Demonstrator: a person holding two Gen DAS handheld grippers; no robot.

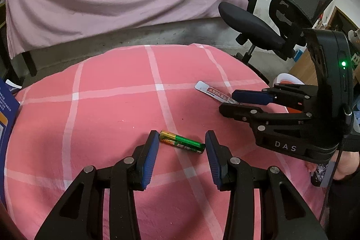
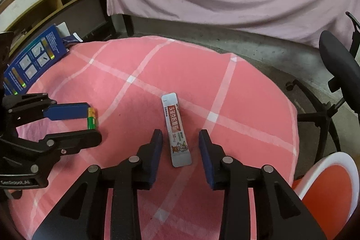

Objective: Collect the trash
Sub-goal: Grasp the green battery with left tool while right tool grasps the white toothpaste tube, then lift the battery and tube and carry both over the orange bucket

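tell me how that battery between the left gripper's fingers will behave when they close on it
The battery is a smooth cylinder lying flat on the pink cloth, so it may roll if nudged sideways. It looks rigid and probably dense for its size. The left gripper brackets its two ends, so the grip may be short and slippery.

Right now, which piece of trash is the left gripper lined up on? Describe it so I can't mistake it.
On the pink checked cloth, look between the open fingers of the left gripper. There lies a small battery, green with a gold end. Its neighbour, the flat white sachet, sits between the right gripper fingers.
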